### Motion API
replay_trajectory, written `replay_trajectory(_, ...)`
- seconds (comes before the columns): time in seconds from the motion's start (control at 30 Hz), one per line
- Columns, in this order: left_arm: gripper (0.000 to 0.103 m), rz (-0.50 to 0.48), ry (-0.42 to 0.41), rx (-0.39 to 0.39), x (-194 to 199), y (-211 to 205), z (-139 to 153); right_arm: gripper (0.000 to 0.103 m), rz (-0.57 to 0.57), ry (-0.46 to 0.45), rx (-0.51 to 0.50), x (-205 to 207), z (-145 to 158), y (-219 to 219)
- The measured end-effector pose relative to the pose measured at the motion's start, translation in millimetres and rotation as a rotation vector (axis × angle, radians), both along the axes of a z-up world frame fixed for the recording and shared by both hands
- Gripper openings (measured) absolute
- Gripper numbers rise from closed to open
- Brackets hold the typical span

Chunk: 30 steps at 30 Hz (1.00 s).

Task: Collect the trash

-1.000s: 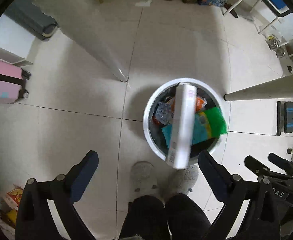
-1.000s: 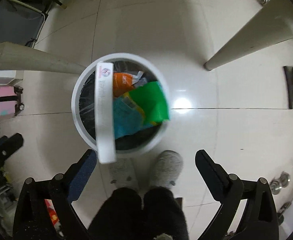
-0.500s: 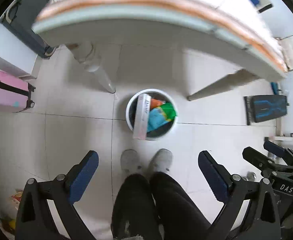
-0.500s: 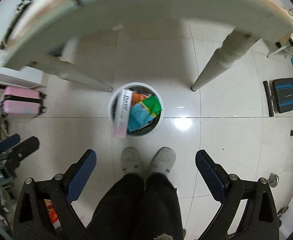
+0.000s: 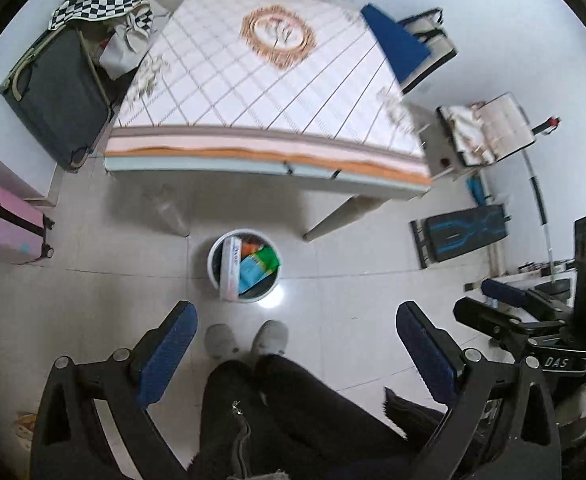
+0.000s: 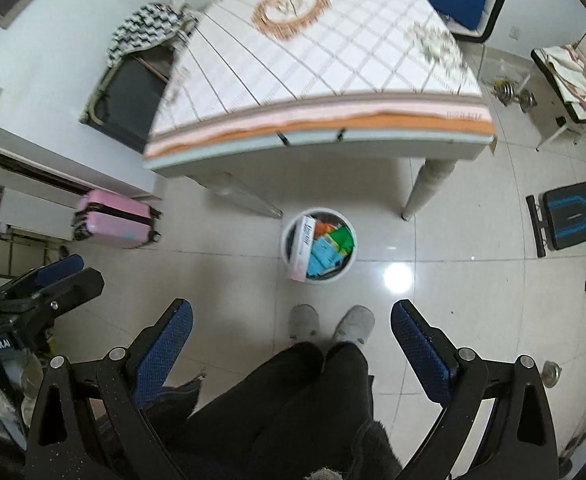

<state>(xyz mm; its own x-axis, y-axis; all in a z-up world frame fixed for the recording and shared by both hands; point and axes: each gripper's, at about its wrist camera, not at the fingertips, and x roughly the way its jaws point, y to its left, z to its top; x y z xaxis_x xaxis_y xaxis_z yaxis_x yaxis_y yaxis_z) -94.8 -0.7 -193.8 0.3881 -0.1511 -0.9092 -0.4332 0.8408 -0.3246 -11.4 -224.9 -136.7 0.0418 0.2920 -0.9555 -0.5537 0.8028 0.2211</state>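
A white round trash bin (image 5: 214, 257) (image 6: 286, 242) stands on the tiled floor in front of the table. Inside it lie a long white box (image 5: 230, 266) (image 6: 302, 252), a teal packet (image 5: 251, 273) (image 6: 320, 255), a green packet (image 5: 268, 259) (image 6: 342, 239) and an orange wrapper. My left gripper (image 5: 296, 330) hangs high above the floor, open and empty, its blue pads (image 5: 169, 350) wide apart. My right gripper (image 6: 291, 328) is equally high, open and empty. In the left wrist view the right gripper (image 5: 509, 304) shows at the right edge; in the right wrist view the left gripper (image 6: 53, 276) shows at the left.
A table with a checked cloth (image 5: 261, 80) (image 6: 325, 52) stands beyond the bin. The person's dark-trousered legs and grey slippers (image 5: 267, 338) (image 6: 351, 324) are just short of the bin. A pink suitcase (image 5: 5, 226) (image 6: 113, 222), a dark suitcase (image 5: 57, 96) and a bench (image 6: 573, 216) ring the floor.
Both grippers have risen far above the bin. The bin has shrunk in view and the tabletop has come into sight. Both stay open and empty.
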Motion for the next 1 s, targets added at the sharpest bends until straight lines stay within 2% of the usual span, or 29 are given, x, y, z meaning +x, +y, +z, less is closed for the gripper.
replay_trajectory(0.1,0.102,0.006,-0.034,-0.010,-5,0,22,0.100,0.004,-0.006,0.033,-5,30,-1)
replay_trajectory(0.33,0.102,0.011,-0.099,-0.019,-17,-3,63,0.100,0.027,-0.006,0.077,-19,70,5)
replay_trajectory(0.47,0.102,0.016,-0.115,-0.013,-25,-2,72,0.101,0.041,-0.008,0.091,-25,79,8)
replay_trajectory(1.0,0.102,0.007,-0.119,-0.005,-36,-6,81,0.103,0.046,0.009,0.099,-34,80,15)
